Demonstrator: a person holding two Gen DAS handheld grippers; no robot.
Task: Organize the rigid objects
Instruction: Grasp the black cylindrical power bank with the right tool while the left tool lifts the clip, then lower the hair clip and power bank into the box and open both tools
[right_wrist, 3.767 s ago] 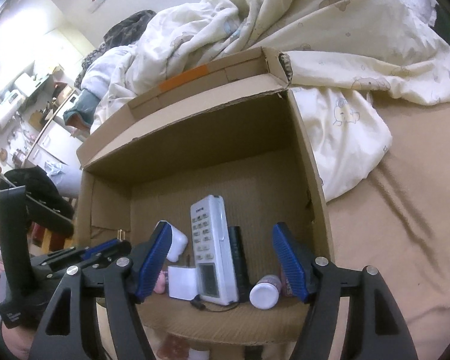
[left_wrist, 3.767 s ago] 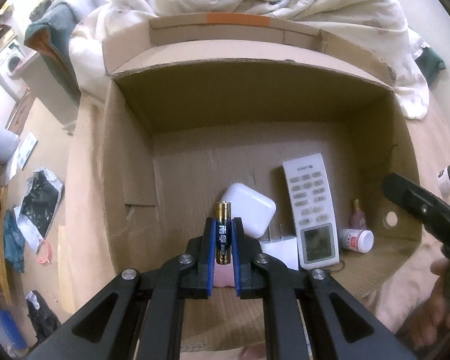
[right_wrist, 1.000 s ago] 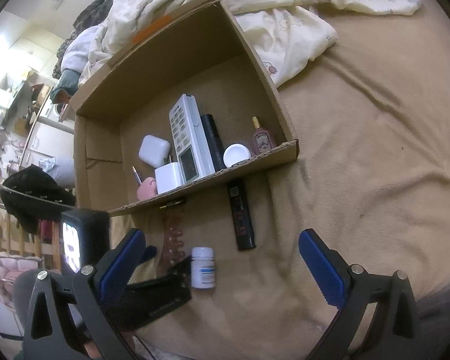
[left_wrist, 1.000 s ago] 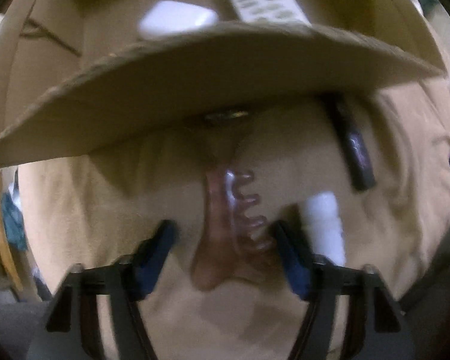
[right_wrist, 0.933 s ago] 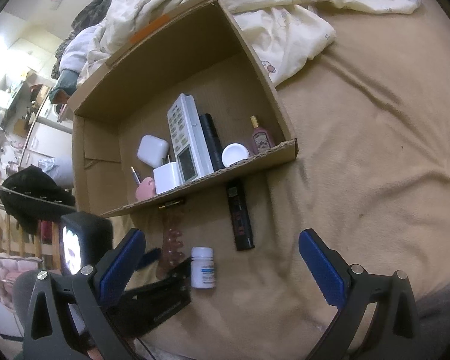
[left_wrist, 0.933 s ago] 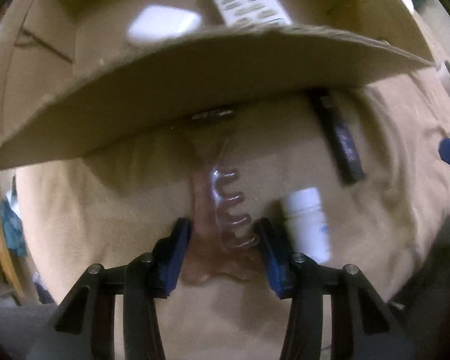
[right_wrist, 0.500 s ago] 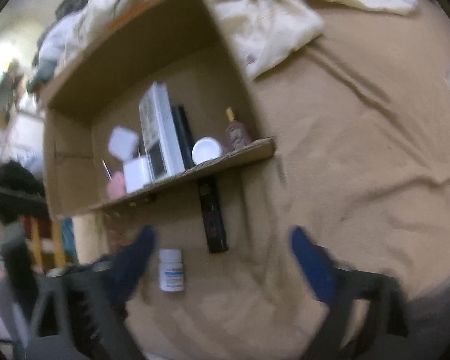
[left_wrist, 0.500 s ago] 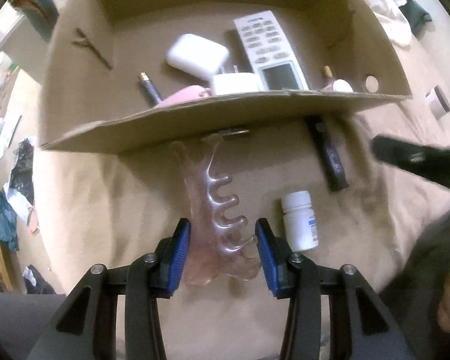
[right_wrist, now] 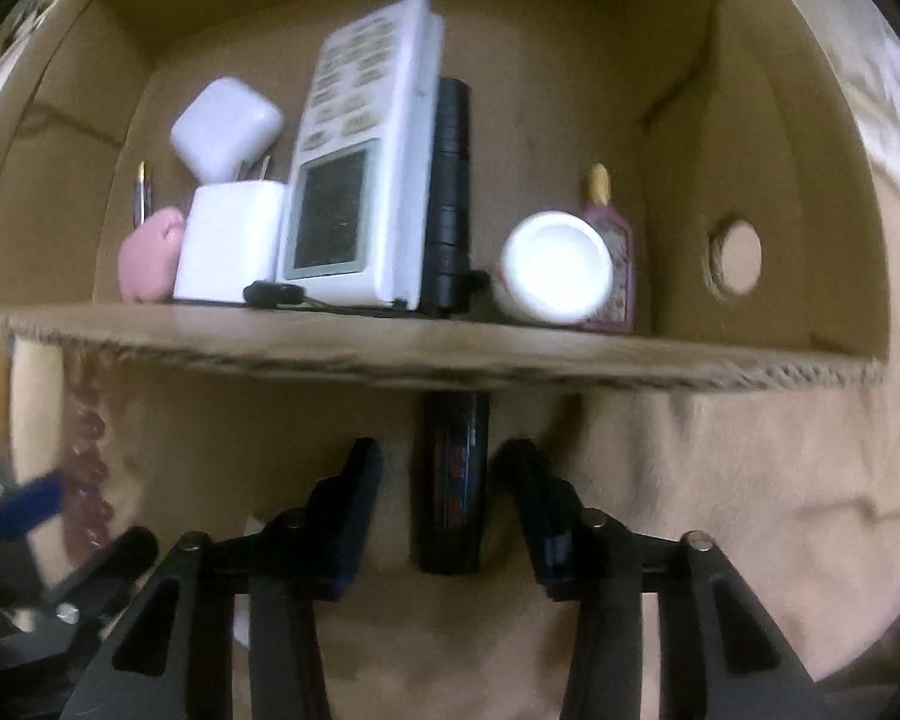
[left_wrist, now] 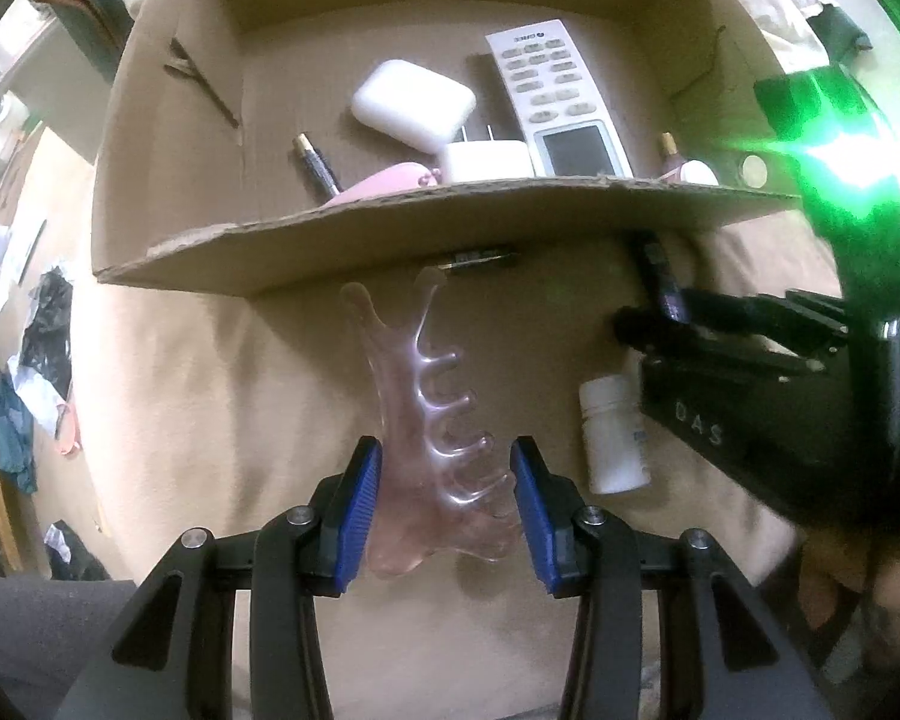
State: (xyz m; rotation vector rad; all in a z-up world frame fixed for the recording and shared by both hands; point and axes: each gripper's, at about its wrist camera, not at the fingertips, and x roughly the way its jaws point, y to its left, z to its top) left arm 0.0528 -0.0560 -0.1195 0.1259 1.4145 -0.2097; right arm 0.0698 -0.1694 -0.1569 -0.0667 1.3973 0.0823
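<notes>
We're clamping left hand-held gripper (left_wrist: 444, 501) on translucent pink plastic comb (left_wrist: 429, 420), right hand-held gripper (right_wrist: 444, 507) closing round black cylindrical tube (right_wrist: 450, 480), not yet pinching — centre it w/ pads, then lift clear of cardboard box (right_wrist: 426, 354) lip.

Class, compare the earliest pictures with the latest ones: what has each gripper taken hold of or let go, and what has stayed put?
The left gripper let go of the battery, now lying in the cardboard box, and gripped the pink comb. The right gripper came down astride the black tube; its jaws have just been closing, gaps still show. The remote and white bottle stayed put.

One marking reads — "DAS" — on the right hand-held gripper (left_wrist: 660, 333).
</notes>
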